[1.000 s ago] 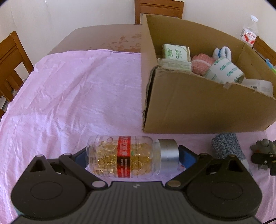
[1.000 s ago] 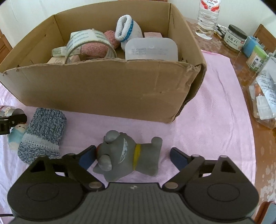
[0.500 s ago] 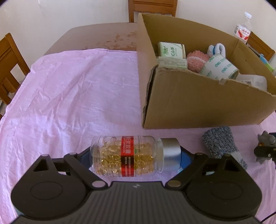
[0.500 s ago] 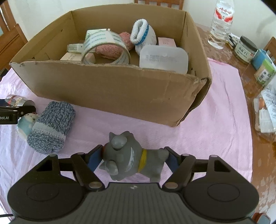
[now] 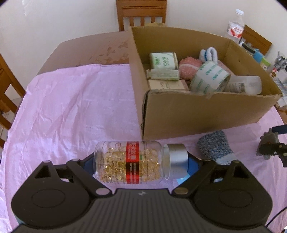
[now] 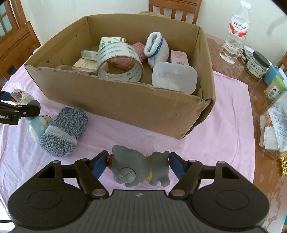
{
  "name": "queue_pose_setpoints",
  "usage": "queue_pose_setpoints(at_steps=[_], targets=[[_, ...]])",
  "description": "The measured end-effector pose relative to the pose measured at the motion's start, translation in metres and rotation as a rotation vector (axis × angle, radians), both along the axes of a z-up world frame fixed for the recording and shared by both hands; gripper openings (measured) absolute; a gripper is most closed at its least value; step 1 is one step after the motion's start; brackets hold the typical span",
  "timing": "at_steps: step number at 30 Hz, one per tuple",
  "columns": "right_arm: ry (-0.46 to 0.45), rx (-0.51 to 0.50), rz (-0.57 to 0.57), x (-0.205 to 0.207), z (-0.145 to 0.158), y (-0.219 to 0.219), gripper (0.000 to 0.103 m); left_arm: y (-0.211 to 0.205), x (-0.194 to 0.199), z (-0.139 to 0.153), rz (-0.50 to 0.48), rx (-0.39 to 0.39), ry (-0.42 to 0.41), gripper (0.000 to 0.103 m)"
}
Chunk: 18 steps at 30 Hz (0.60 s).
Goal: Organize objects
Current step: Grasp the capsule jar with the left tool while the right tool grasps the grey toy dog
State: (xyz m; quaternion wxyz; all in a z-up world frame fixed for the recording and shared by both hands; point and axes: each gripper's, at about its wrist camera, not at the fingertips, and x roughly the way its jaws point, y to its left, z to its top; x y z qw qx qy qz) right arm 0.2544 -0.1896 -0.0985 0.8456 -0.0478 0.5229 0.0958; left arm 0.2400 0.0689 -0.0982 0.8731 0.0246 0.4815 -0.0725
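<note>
L gripper (image 5: 140, 162) is clamped on the capsule bottle (image 5: 131, 162), which lies crosswise btwn the blue pads w/ its silver cap toward the right pad; bottle looks lifted off the pink cloth (image 5: 71, 107). R gripper (image 6: 137, 164) is closed tight on the grey toy animal (image 6: 138, 167), pads pressing both ends, toy held above the cloth.

Cardboard box (image 6: 125, 105) sits straight ahead of both grippers, open top, near wall upright and torn along its edge; that wall stands btwn each held item and the box interior. Inside: tape roll (image 6: 119, 61), pink knit item (image 6: 125, 60), white-and-blue sock (image 6: 157, 48), translucent plastic case (image 6: 174, 77), small cartons (image 5: 163, 61).

On the cloth in front of the box: rolled blue-grey sock (image 6: 64, 131), touching a small pale-blue figurine (image 6: 38, 125) on its left. Both lie btwn the two grippers.

Right of the cloth, on bare table (image 6: 233, 71): water bottle (image 6: 235, 34), dark-lidded jar (image 6: 258, 64), other packets. Wooden chairs (image 5: 140, 14) around the table.
</note>
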Motion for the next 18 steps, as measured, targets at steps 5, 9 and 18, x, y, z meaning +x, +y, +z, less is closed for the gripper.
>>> queue_pose_setpoints(at_steps=[5,9,18], targets=[[-0.003,0.017,0.025,-0.004,0.011,-0.001,0.078,-0.002,-0.005,0.02,-0.06,-0.004,-0.003,0.093],[-0.009,0.032,0.054,-0.006,0.026,0.0,0.078,-0.004,-0.009,0.048,-0.118,-0.011,-0.023,0.093],[-0.097,0.049,0.123,0.0,0.083,0.005,0.078,-0.02,0.01,0.101,-0.191,-0.04,-0.108,0.093]])
